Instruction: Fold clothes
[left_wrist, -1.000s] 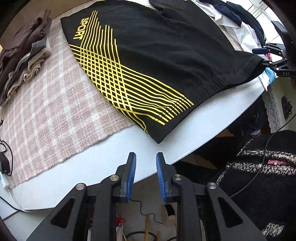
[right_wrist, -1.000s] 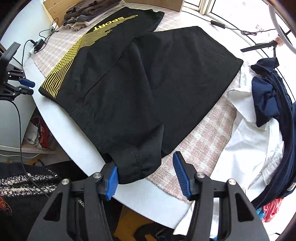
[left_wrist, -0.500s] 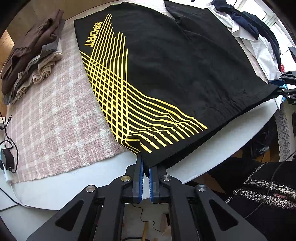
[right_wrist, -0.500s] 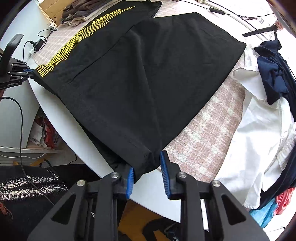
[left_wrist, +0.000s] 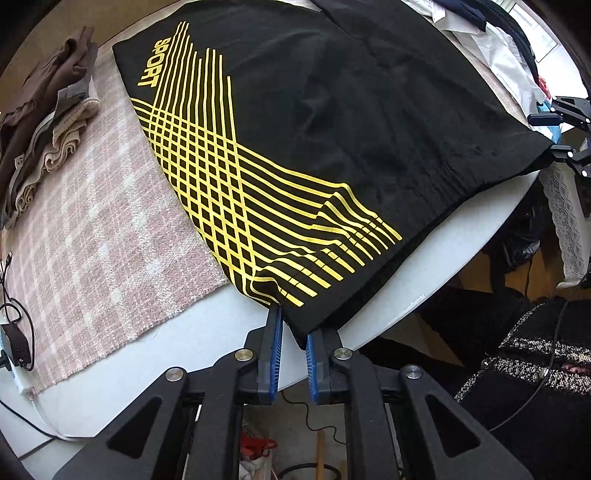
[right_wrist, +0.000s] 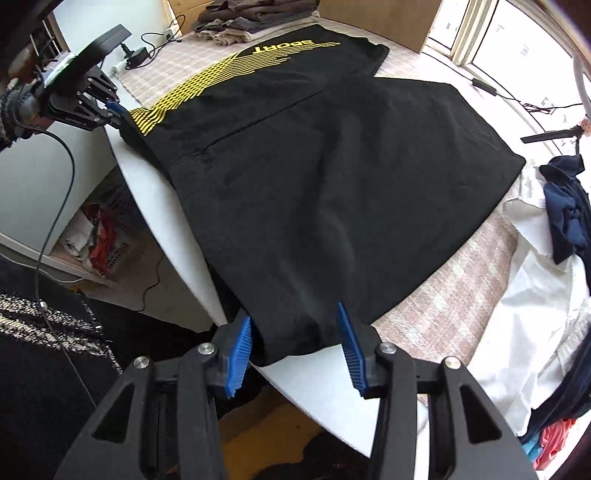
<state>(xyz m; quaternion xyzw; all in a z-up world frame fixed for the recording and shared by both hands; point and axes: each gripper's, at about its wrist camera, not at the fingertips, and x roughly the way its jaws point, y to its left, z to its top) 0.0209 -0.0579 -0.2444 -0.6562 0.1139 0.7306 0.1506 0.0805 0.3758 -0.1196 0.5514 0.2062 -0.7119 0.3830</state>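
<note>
A white tabletop is carrying a pink checked cloth that is stopping short of the near edge. Black shorts are lying across both, overhanging that edge. Folded clothes are sitting towards the far left corner, and white garments are lying heaped along the right edge.

One pair of black shorts; one checked cloth; one folded stack; two tongs; one white surface.

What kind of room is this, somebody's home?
Probably a home room set up for laundry folding: black shorts spread over a checked cloth on a white table, folded clothes stacked nearby, and an unsorted clothes heap beside a bright window.
</note>
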